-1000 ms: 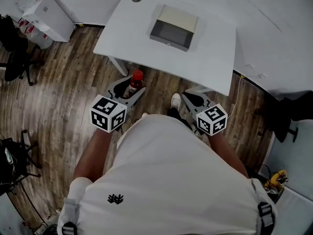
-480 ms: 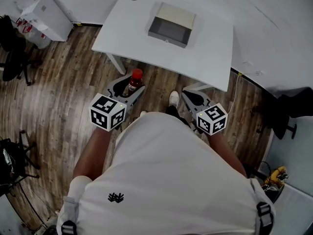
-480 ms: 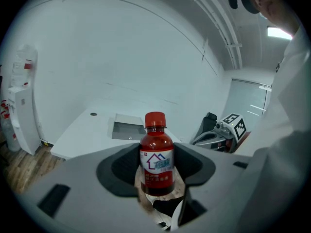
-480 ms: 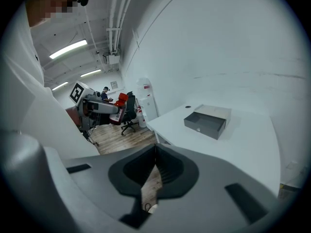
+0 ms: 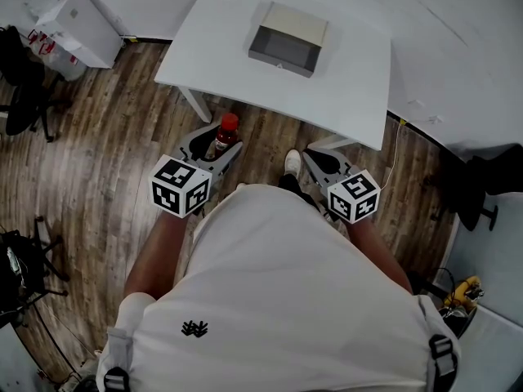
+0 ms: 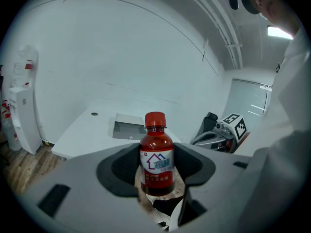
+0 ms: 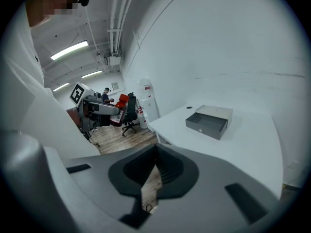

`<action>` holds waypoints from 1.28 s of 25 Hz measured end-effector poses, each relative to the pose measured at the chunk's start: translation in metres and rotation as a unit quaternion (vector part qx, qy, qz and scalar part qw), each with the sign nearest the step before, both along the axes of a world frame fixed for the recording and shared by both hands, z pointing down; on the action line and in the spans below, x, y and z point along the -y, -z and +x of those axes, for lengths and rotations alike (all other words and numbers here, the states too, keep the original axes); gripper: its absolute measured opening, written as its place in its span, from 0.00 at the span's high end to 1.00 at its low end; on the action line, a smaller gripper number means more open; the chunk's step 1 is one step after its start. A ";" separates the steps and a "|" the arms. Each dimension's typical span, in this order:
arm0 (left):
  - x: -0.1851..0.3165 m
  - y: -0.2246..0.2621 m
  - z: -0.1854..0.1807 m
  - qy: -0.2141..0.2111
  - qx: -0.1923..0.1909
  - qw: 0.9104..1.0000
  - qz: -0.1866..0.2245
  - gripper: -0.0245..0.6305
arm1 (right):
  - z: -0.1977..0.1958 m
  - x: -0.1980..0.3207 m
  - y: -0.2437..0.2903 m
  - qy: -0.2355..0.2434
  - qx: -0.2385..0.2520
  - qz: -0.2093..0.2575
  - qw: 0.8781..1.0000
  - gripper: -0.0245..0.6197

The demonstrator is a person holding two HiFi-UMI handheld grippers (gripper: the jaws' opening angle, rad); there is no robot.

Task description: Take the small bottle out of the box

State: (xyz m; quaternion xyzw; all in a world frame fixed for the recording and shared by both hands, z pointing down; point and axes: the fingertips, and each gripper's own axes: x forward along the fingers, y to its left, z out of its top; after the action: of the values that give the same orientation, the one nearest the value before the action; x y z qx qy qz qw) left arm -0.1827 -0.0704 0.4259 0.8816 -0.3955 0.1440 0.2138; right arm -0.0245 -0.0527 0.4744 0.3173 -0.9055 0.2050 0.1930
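Left of centre, the downward-tilted left gripper [image 5: 214,147] is clamping a small red-capped red plastic bottle [image 6: 156,161]; the right gripper [image 5: 320,163] beside it is hanging closed, empty.

We see one small bottle [image 5: 226,135], one box [image 5: 288,43] and one white table [image 5: 351,80]. We count two grippers: the left gripper [image 5: 215,147] and the right gripper [image 5: 317,160].

Bright even light; ceiling strip lights [image 7: 70,50] glare; fisheye edges dark; soft shadows.
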 end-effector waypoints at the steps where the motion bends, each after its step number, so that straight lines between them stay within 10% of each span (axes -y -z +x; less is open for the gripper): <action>1: 0.000 0.000 0.000 0.001 0.000 1.000 -0.001 0.63 | 0.000 0.000 0.000 0.001 0.000 0.000 1.000 0.95; 32: -0.002 -0.009 -0.002 -0.004 -0.001 1.000 -0.015 0.63 | -0.004 -0.001 -0.004 -0.004 -0.007 0.001 1.000 0.95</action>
State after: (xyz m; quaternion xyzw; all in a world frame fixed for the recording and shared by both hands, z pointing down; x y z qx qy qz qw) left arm -0.1844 -0.0687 0.4346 0.8801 -0.3892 0.1503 0.2265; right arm -0.0281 -0.0518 0.4784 0.3222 -0.9031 0.2028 0.1987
